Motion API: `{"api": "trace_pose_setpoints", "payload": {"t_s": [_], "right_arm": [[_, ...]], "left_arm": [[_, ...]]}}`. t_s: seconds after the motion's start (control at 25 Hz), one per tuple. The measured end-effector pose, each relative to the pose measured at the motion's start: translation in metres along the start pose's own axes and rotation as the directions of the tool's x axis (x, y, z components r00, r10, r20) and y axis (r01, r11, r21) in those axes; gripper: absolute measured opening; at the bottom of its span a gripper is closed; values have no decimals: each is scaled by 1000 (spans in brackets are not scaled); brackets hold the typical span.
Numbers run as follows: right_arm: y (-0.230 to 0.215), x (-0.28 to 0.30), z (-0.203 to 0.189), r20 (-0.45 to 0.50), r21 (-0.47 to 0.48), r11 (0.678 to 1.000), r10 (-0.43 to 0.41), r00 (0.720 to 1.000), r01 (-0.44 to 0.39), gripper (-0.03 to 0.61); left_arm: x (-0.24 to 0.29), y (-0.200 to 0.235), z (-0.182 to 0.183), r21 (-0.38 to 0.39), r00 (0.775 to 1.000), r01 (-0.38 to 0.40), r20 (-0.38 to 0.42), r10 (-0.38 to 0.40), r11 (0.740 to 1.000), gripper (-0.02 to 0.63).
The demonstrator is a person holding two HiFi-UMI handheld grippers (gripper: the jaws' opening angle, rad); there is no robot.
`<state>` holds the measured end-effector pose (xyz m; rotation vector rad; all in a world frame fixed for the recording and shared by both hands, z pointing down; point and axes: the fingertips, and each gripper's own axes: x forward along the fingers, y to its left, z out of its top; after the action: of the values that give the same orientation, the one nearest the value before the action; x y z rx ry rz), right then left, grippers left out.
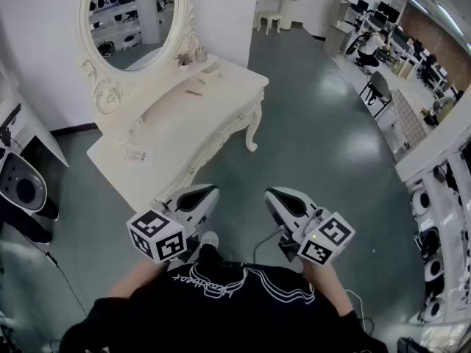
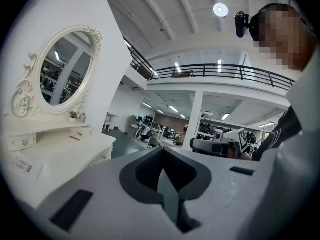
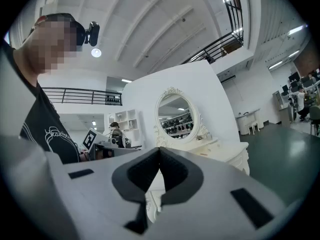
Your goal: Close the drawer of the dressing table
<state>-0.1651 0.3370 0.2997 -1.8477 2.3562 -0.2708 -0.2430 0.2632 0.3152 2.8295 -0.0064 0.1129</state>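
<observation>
Glossy dark-green floor point(image 1: 316, 145) fills most of this big hall, with desks and seated people far off on the right. Against the white wall up and to my left stands the cream dressing table point(image 1: 210, 98), with its oval mirror point(image 1: 132, 17) above it. A sheet of paper point(image 1: 140, 155) lies on the near end of the tabletop, and a few small pots point(image 1: 190, 56) sit on the shelf below the mirror.

My left claw point(image 1: 197, 195) and my right claw point(image 1: 283, 197) are low and close to my body, pointing level and well apart from the table. Both are clenched, pads meeting, with nothing between them. That is plain in the left gripper view point(image 2: 163, 156) and the right gripper view point(image 3: 159, 156).

The drawer should be somewhere along the curved front with the small knobs. From here I cannot tell which one stands out, or how far. Picking the wrong front is my first risk, so I need to step in for a better look.

I judge the closing will be a push with clenched tips. A push off to one side could skew the drawer and jam it on its runners. The front is curved and smooth, so a tip could skid off or catch on a knob. Too hard a shove might rock the mirror and upset the pots. A cable point(image 1: 259, 250) trails by my feet and could trip me as I walk over.
</observation>
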Motion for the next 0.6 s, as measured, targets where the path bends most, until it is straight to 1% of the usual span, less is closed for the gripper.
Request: {"api": "trace_pose_setpoints", "payload": {"t_s": [0.12, 0.32, 0.48, 0.52, 0.6], "right_arm": [[-1, -6, -1, -1, -5, 1000, -12, 1000, 12, 3], [3, -13, -3, -8, -21, 1000, -6, 1000, 5, 3], [2, -22, 0, 10, -12, 1000, -16, 1000, 16, 6], [1, -23, -1, 8, -4, 1000, -14, 1000, 14, 20], [-1, -24, -3, 3, 19, 1000, -5, 1000, 5, 96]], "left_arm": [[2, -3, -4, 3, 1000, 3, -5, -3, 1000, 5], [4, -8, -7, 4, 1000, 3, -12, -3, 1000, 5], [9, -18, -2, 26, 1000, 22, -14, -22, 999, 5], [10, -20, -1, 31, 1000, 27, -15, -26, 999, 5], [13, -21, 0, 33, 999, 35, -21, -35, 999, 5]]}}
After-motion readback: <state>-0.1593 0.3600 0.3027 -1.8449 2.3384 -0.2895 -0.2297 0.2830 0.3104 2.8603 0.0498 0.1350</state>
